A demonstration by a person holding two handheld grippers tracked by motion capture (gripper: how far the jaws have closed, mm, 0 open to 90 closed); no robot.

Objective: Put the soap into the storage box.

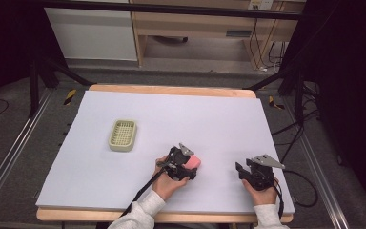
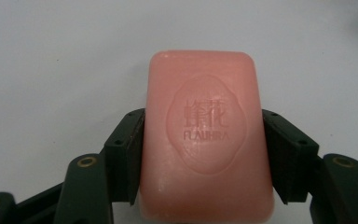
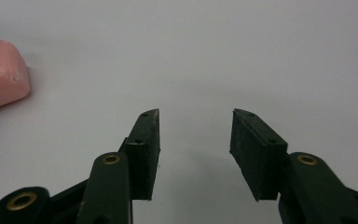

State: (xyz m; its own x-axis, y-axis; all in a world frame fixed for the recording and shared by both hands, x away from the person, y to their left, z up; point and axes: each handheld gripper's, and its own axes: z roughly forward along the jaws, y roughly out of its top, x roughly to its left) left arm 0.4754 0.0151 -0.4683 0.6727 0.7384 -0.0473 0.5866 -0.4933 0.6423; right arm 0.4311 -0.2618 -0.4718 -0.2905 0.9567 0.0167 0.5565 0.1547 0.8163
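L gripper (image 2: 204,154) jaws clamp pink soap (image 2: 207,135); R gripper (image 3: 195,154) jaws apart, empty.

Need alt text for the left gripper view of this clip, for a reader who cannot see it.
A pink soap bar with an embossed stamp is clamped between the left gripper's two black jaws, their pads pressed against its long sides. Behind it lies a plain white table.
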